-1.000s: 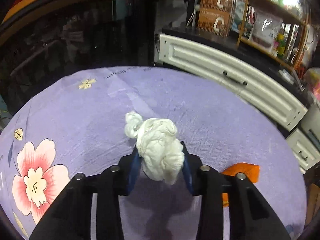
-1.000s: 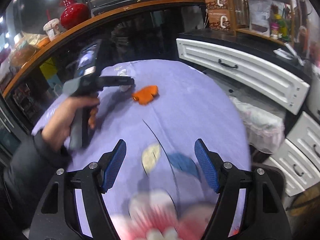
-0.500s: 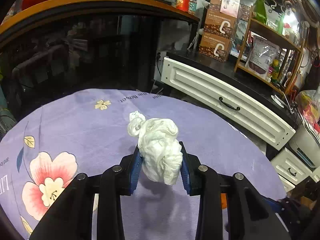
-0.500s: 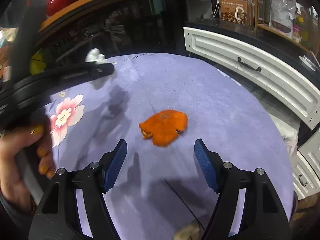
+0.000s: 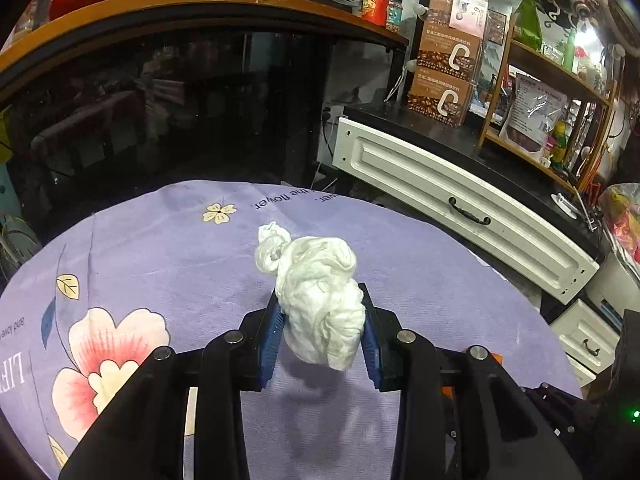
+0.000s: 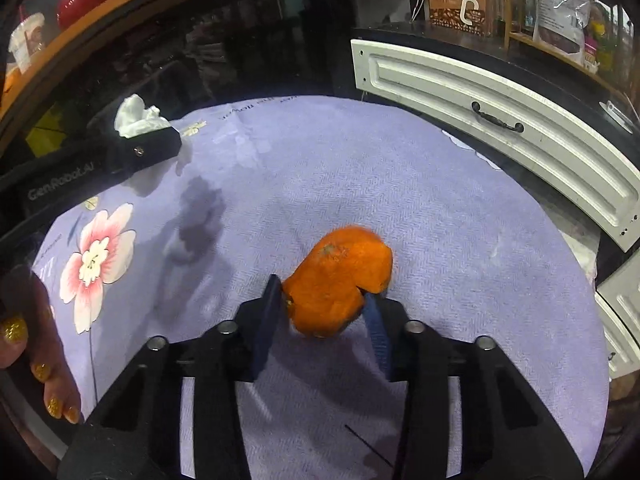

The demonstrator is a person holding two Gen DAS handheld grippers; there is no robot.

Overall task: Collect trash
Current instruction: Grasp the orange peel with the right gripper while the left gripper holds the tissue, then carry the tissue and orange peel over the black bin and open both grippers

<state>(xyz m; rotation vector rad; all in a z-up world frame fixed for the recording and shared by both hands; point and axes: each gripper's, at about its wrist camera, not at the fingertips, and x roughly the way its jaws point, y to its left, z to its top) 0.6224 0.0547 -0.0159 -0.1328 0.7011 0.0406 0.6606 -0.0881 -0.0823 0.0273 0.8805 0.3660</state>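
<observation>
My left gripper (image 5: 320,320) is shut on a crumpled white tissue (image 5: 316,292) and holds it above the purple flowered tablecloth (image 5: 160,248). The same gripper and tissue (image 6: 136,118) show at the far left in the right wrist view. My right gripper (image 6: 324,312) is closed around an orange peel (image 6: 338,280) low over the tablecloth (image 6: 440,208); both blue pads touch its sides.
A white drawer front (image 5: 460,204) with a black handle runs along the right behind the table. A dark glass cabinet (image 5: 160,100) stands at the back. Shelves with boxes and jars (image 5: 444,68) are at the upper right. A hand with gold nails (image 6: 36,360) holds the left gripper.
My right gripper moved forward to the orange peel and closed on it. My left gripper rose with the tissue still held.
</observation>
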